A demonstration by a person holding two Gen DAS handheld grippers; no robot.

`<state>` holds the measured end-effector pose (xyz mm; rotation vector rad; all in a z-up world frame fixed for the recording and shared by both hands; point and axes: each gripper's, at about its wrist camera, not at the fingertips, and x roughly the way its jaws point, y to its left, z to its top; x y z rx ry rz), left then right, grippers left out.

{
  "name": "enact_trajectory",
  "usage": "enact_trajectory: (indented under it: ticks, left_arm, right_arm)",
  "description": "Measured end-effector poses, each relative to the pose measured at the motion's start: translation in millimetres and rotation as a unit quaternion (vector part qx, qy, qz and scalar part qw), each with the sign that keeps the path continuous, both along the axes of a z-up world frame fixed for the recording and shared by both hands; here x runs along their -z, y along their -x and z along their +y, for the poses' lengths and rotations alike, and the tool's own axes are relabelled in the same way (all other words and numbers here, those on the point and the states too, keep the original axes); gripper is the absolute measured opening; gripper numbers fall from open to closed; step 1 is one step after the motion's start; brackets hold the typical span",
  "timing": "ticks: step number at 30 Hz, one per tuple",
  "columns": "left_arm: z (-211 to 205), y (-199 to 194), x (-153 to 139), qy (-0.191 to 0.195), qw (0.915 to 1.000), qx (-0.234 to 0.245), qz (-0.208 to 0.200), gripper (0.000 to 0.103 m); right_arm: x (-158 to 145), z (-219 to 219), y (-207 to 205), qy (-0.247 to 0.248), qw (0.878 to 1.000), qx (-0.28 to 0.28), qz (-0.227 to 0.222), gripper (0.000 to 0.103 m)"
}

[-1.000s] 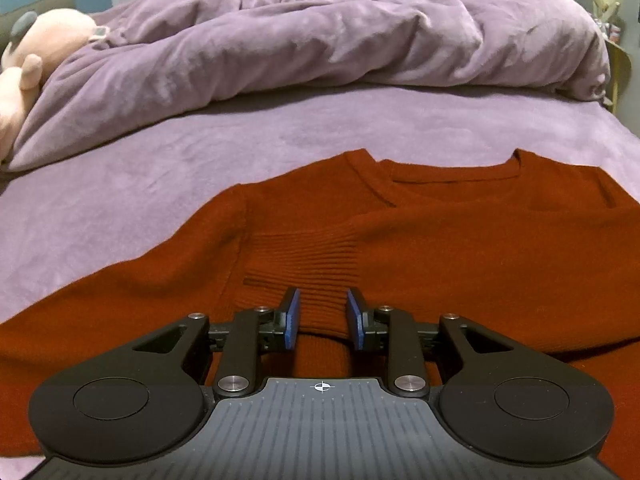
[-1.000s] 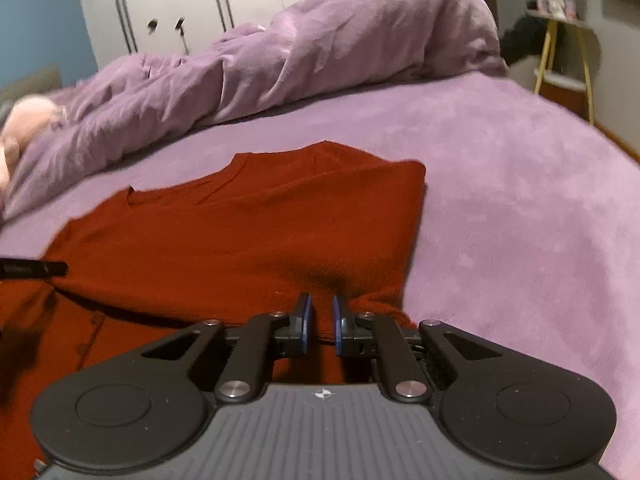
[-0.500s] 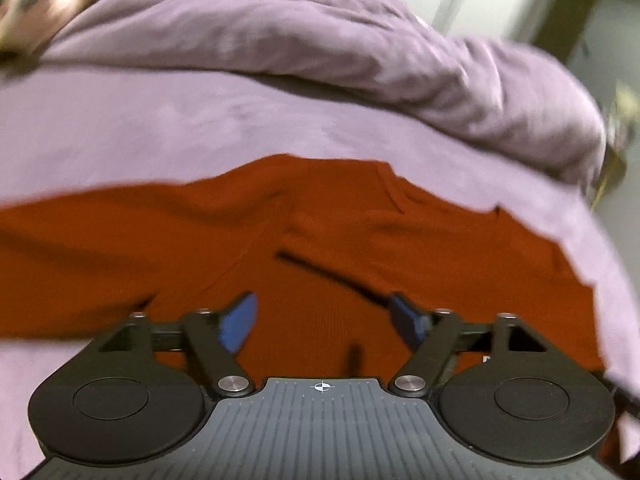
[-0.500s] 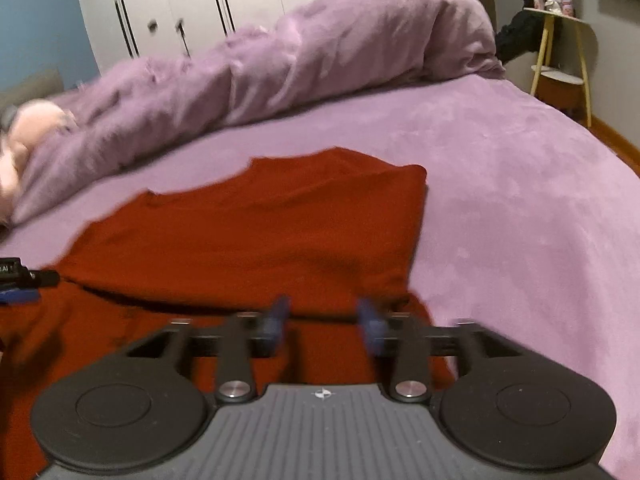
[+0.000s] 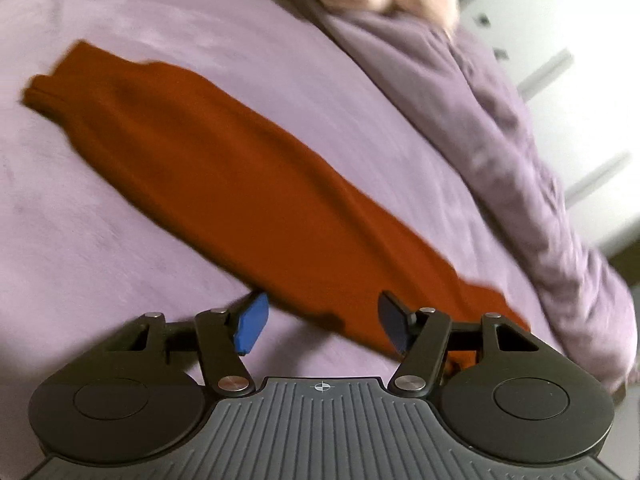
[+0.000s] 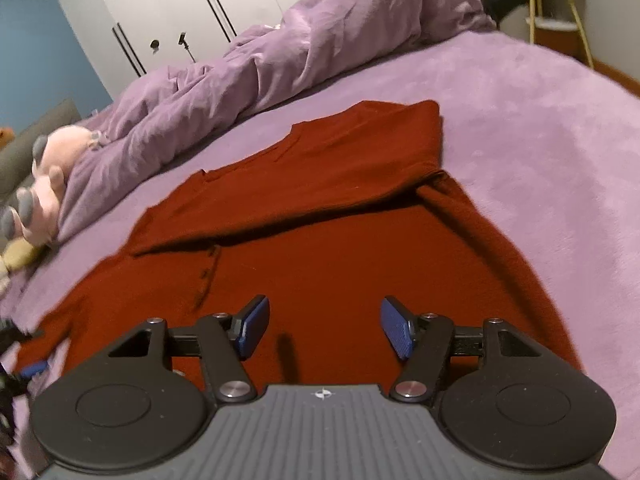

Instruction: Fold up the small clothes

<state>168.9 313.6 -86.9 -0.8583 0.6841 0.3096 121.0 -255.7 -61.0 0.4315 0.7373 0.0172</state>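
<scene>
One sleeve [image 5: 240, 184] of the rust-red knit sweater [image 6: 320, 240] lies unfolded on the plush purple bedspread [image 5: 120, 240]. It runs slantwise away ahead of the left gripper [image 5: 322, 322], long axis to the ribbed cuff far up-left, so this hand is nearer. Its jaws are closing, spread, nothing between them. The right gripper [image 6: 324, 330] hovers over the soft, matte body, jaws opening and empty; its other sleeve lies folded across, ahead.

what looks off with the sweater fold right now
The rust-red sweater is only half folded: one sleeve lies across the chest, while the other sleeve sprawls out diagonally over the purple bedspread.
</scene>
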Motion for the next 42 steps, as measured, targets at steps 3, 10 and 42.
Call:
enact_trajectory:
  ticks: [3,10,42]
  left_arm:
    - [24.9,5.8,5.9,0.020,0.9984,-0.048,-0.021,0.057]
    - [78.3,11.3,19.1,0.078,0.9823,-0.166,-0.037,0.025]
    - [-228.8,-45.7,-23.9,-0.201,0.9458,0.254,-0.017,0.052]
  right_arm:
    - [-1.4,3.6,-5.2,-0.016,1.000,-0.002,-0.001,0.062]
    - [9.3,17.3,-10.4,-0.026,1.000,-0.005,0.007,0.050]
    - [-5.9,2.1,-48.9,-0.115,0.991,-0.064,-0.032,0.049]
